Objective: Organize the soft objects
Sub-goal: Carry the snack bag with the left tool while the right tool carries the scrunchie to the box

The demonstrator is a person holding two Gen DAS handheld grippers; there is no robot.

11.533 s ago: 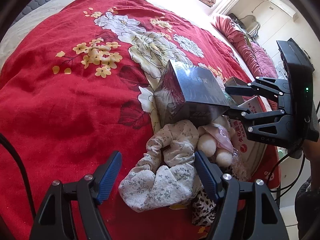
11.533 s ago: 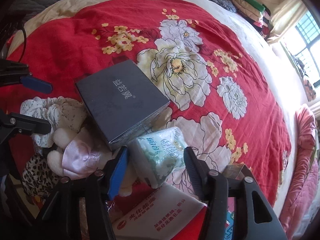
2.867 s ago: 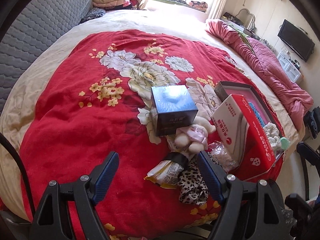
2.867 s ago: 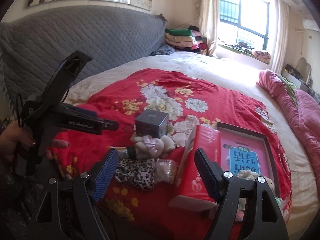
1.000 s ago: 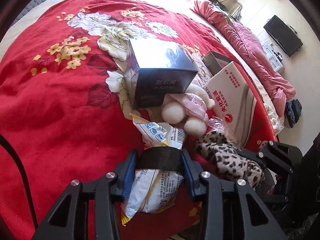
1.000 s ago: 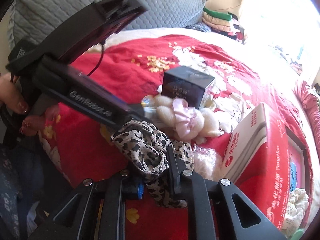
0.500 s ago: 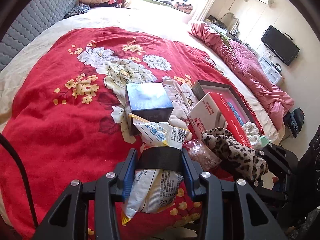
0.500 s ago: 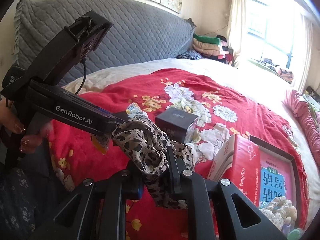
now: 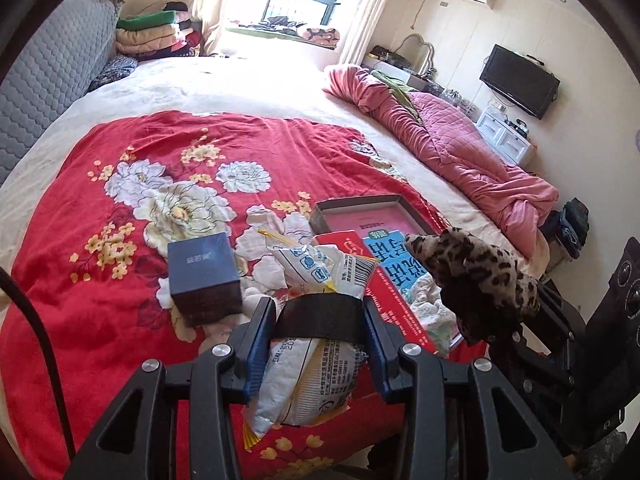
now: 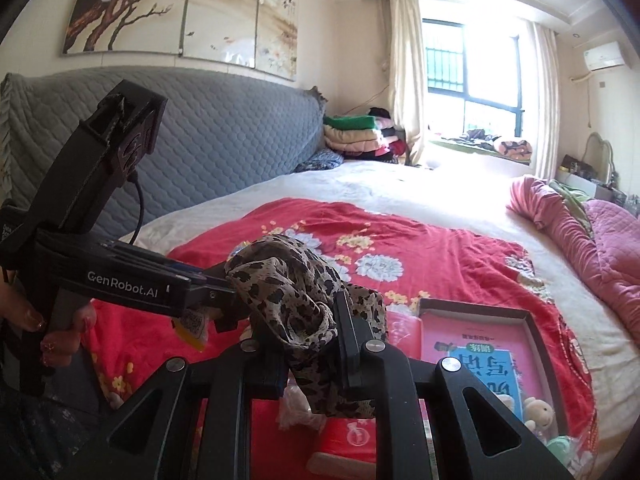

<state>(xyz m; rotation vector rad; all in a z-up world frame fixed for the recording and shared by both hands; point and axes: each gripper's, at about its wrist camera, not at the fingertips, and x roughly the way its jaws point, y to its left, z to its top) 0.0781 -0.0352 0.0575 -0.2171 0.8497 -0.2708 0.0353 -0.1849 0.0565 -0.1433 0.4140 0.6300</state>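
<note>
My left gripper (image 9: pixel 320 316) is shut on a white and yellow snack packet (image 9: pixel 316 364) wrapped with a black band, held above the red floral bedspread (image 9: pixel 100 312). My right gripper (image 10: pixel 304 340) is shut on a leopard-print cloth (image 10: pixel 296 292), lifted above the bed; the cloth also shows in the left wrist view (image 9: pixel 476 280). An open shallow box (image 9: pixel 360 216) lies to the right with a floral cloth (image 9: pixel 428 300) in it. Small soft toys (image 10: pixel 536 408) lie in the box (image 10: pixel 532 320).
A dark blue box (image 9: pixel 204 276) stands on the bedspread. A red carton (image 9: pixel 384 308) leans by the open box. A pink quilt (image 9: pixel 460 152) lies along the right. A grey headboard (image 10: pixel 224 148) is behind. The left handle (image 10: pixel 92 240) is close beside my right gripper.
Both grippers have lifted higher and tilted up with their loads. The leopard cloth has moved over the open box. The dark box and carton now sit farther below.
</note>
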